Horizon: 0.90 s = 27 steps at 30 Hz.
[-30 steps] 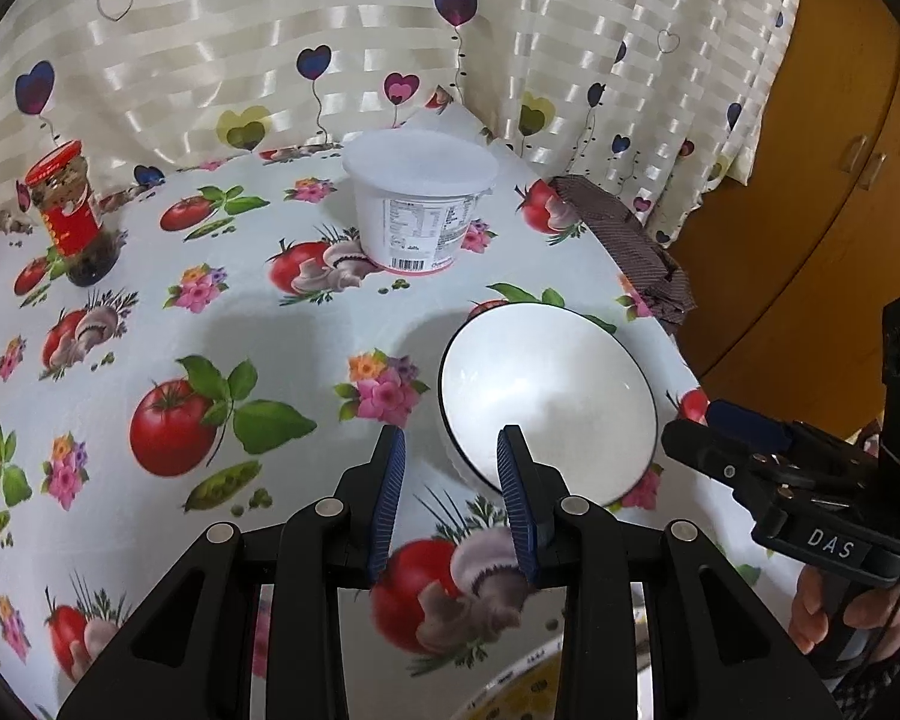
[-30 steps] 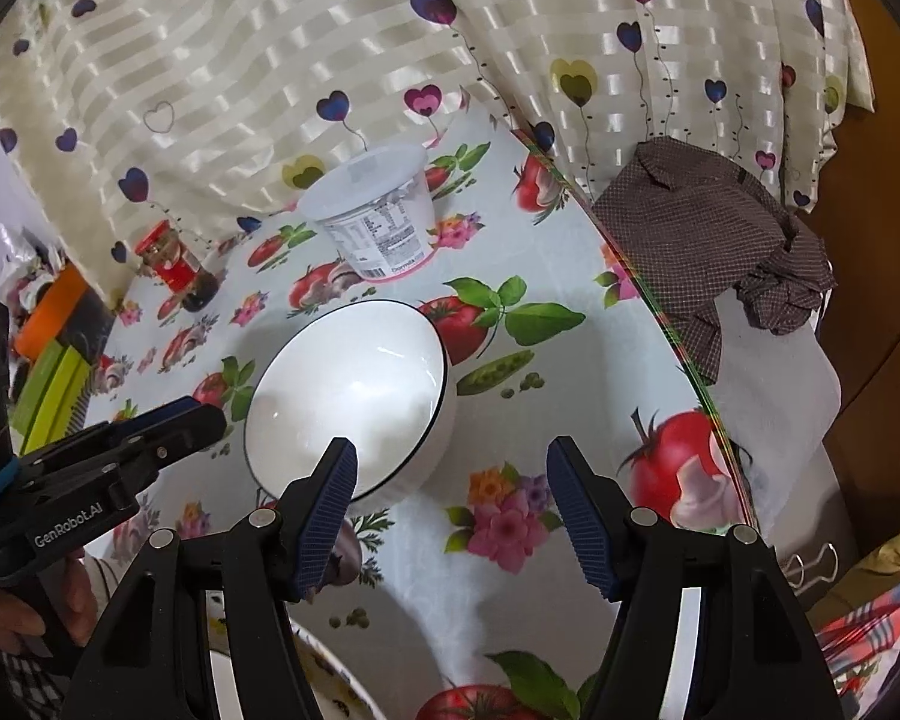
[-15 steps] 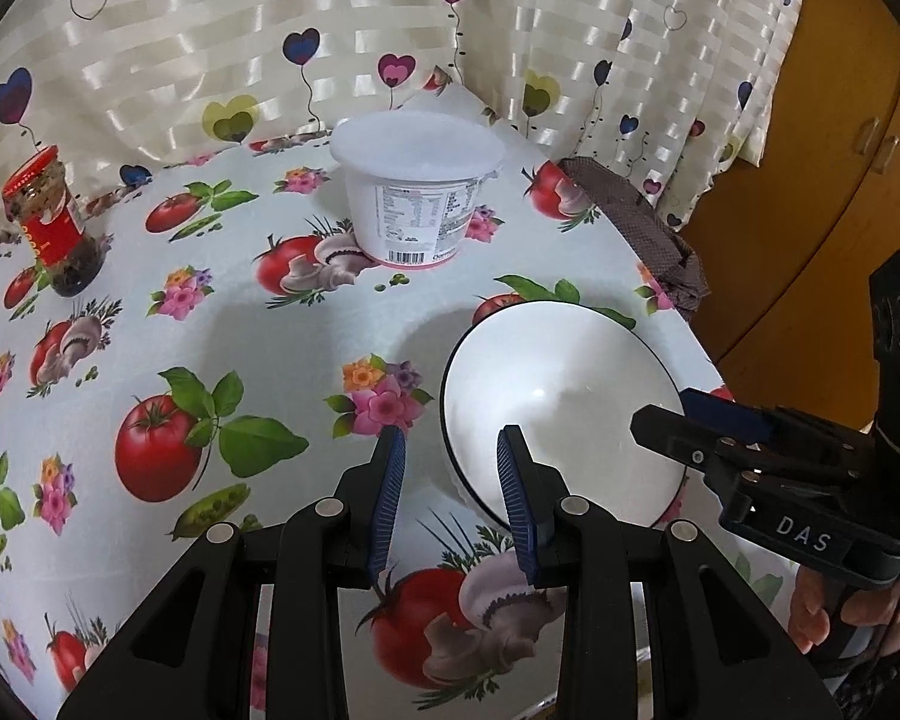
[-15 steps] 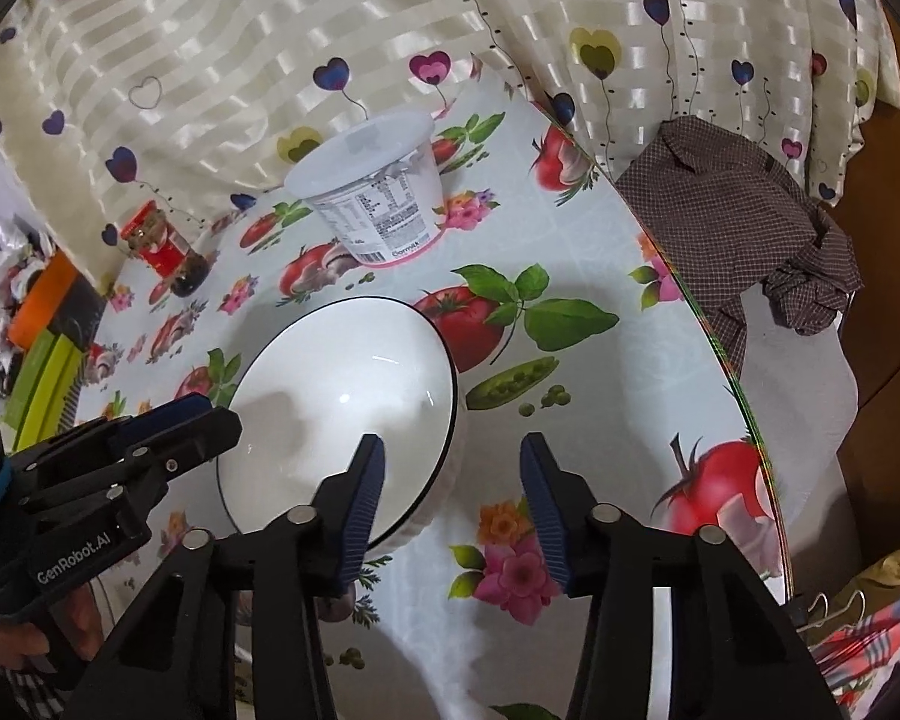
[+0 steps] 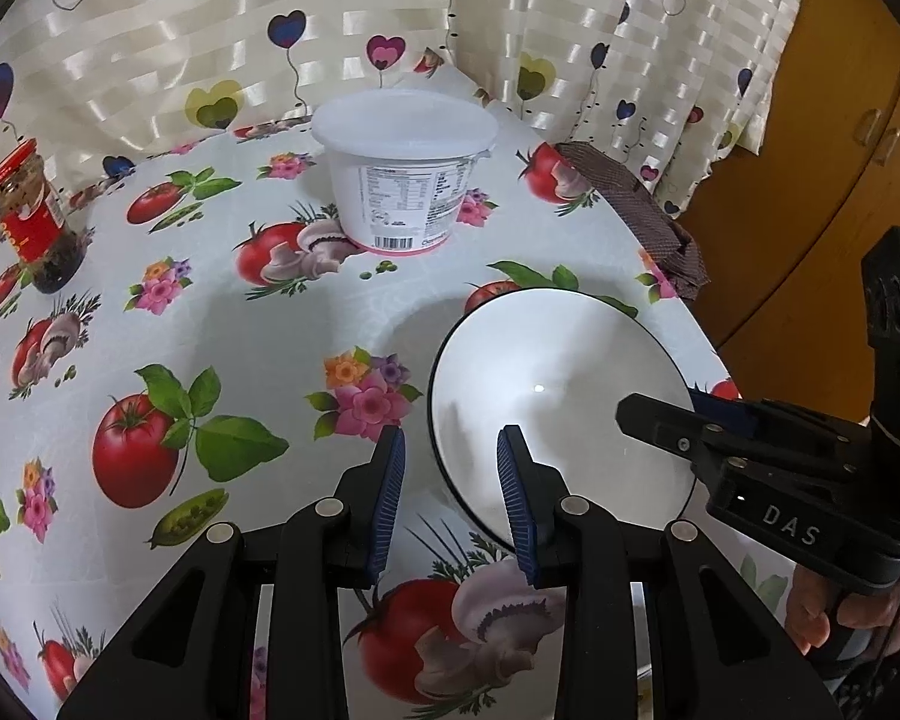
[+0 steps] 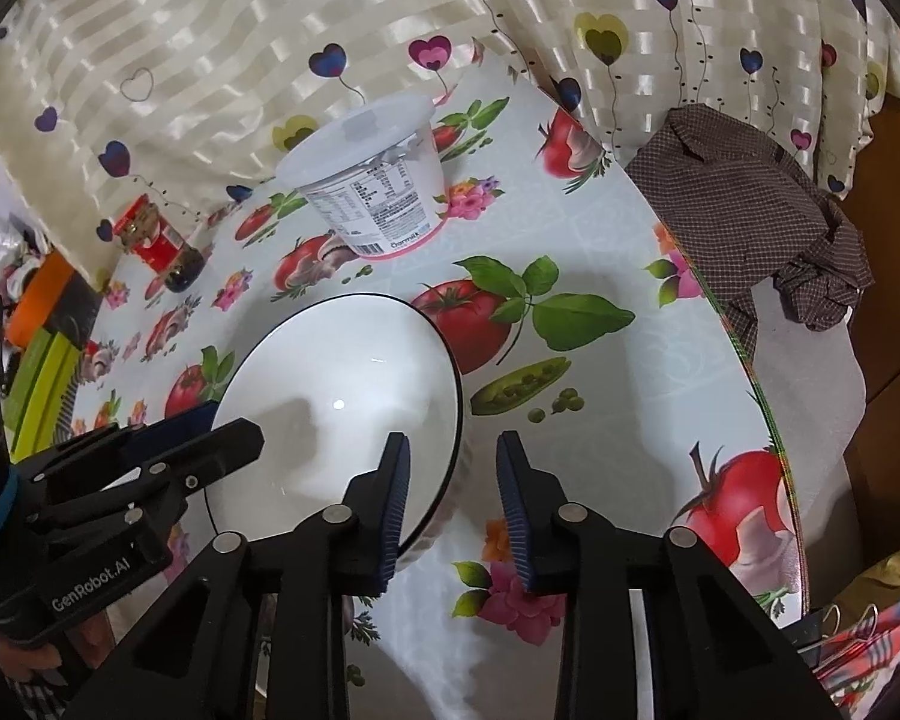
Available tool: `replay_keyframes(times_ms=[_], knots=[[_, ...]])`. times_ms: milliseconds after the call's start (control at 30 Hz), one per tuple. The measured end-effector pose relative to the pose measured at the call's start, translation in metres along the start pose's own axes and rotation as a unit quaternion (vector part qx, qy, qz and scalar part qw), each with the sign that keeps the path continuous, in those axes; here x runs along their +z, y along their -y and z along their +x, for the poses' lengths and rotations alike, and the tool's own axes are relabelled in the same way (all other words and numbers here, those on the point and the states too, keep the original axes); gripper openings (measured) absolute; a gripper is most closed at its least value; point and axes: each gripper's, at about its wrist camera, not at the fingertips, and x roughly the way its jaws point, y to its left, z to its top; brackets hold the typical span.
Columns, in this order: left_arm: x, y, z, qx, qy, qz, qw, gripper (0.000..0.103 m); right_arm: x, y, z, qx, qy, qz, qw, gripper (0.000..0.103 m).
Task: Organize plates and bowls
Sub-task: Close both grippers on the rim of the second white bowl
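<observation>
Bowl (image 5: 561, 414): white, tub (image 5: 403, 171) at its 11 o'clock.
Left gripper (image 5: 450, 495): jaws apart, straddling rim.
Right gripper (image 6: 451, 495): jaws apart, straddling rim.

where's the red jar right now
The red jar stands at the far left of the table in the left wrist view, close to the curtain, well left of the white tub and apart from the bowl.

White, black-rimmed bowl (image 5: 561, 396), empty, upright on the patterned tablecloth (image 5: 270, 324) near its edge.
</observation>
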Motion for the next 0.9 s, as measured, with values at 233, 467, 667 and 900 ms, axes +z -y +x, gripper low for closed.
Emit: replay_keyframes(times_ms=[233,467,667,900], knots=[[-0.002,0.002,0.005,-0.004,-0.006,0.005,1.0000,0.033,0.002,-0.005,0.004,-0.004,0.000,-0.006,1.000,0.021],[-0.003,0.003,0.010,0.002,-0.008,0.013,0.9999,0.022,0.003,-0.005,0.005,-0.006,-0.001,-0.006,1.000,0.020],[-0.003,0.002,0.010,0.007,-0.004,0.016,0.9998,0.021,0.003,-0.006,0.008,-0.012,0.001,-0.009,1.000,0.020],[-0.003,0.003,0.009,0.009,0.000,0.015,0.9998,0.020,0.003,-0.009,0.008,-0.028,0.002,-0.011,1.000,0.018]])
